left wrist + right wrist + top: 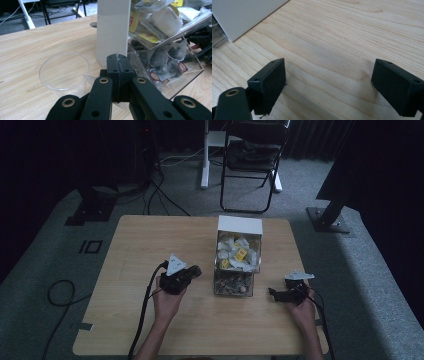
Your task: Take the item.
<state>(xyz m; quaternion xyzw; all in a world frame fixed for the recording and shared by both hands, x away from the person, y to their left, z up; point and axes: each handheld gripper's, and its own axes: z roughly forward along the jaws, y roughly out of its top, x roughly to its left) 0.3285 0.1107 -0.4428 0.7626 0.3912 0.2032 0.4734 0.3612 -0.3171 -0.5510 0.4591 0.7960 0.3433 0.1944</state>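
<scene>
Evidently the work was at an early stage, by my reading. On the desk [150, 320] the largest thing was the clear two-tier box [237, 265] with a white back panel, standing right of the middle and reaching toward the far edge. Its upper tier held white and yellow tea-bag sachets [162, 17], heaped loosely; its lower tier held darker packets [172, 65] — their print was too small to read.

Just beside the box, on its left side, stood a clear plastic cup [64, 71], upright and with nothing in it that I could see. The left claw [119, 75] was closed, its jaws pressed together on a thin slip of clear film at the cup's rim — whether that film was part of the cup or a separate wrapper I could not tell. The right claw [329, 85] hovered low over bare wood near the right edge, jaws wide apart and holding nothing.

So the cup was placed, yet no sachet had reached it; picking one and dropping it in looked like the remaining work.
</scene>
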